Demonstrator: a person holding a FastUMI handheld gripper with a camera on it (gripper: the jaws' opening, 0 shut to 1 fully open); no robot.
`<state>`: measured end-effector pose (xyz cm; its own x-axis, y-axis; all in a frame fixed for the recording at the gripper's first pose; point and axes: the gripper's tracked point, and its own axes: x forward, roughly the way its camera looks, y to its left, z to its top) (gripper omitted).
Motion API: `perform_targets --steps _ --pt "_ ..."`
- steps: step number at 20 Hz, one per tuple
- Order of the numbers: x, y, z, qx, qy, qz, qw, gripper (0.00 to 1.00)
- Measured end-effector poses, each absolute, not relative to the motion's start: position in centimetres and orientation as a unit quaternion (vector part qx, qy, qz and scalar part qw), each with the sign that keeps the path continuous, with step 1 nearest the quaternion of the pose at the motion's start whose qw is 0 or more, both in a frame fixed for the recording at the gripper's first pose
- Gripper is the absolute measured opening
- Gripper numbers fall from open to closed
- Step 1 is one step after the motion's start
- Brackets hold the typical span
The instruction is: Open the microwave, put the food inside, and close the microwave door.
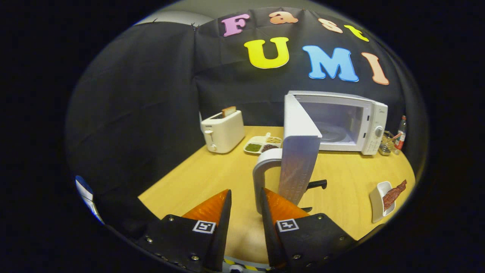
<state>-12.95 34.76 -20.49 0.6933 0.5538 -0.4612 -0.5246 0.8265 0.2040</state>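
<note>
The white microwave [373, 117] stands at the back of the wooden table [197, 178] with its door [299, 151] swung wide toward me, edge-on. The cavity and glass turntable [333, 134] show behind it. The door's curved grey handle [261, 174] rises just ahead of my fingers, close against the right finger [278, 206]. My gripper [246, 191] is open, a narrow gap between its fingers, and the left finger touches nothing. The food, reddish meat strips [394, 194] on a white dish [377, 203], lies on the table off to the right of the fingers.
A white toaster [222, 132] with a bread slice stands at the back left. A divided tray of beans [262, 144] sits between toaster and microwave. A bottle [401, 133] and a wire basket [385, 145] stand right of the microwave. A small black object [317, 184] lies behind the door.
</note>
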Motion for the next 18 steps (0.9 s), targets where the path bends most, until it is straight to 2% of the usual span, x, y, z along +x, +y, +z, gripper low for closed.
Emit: perform_targets --steps 1,4,6,12,18 --pt "-13.2 35.1 -19.1 0.033 0.249 0.312 0.916 0.48" --pt "-15.1 35.1 -14.1 0.053 0.225 0.379 0.896 0.48" --pt "-15.2 33.9 -11.0 0.049 0.198 0.396 0.896 1.00" --pt "-11.5 28.2 -6.2 0.060 0.154 0.377 0.912 0.99" --pt "-6.0 19.2 -7.0 0.071 0.172 0.311 0.932 0.99"
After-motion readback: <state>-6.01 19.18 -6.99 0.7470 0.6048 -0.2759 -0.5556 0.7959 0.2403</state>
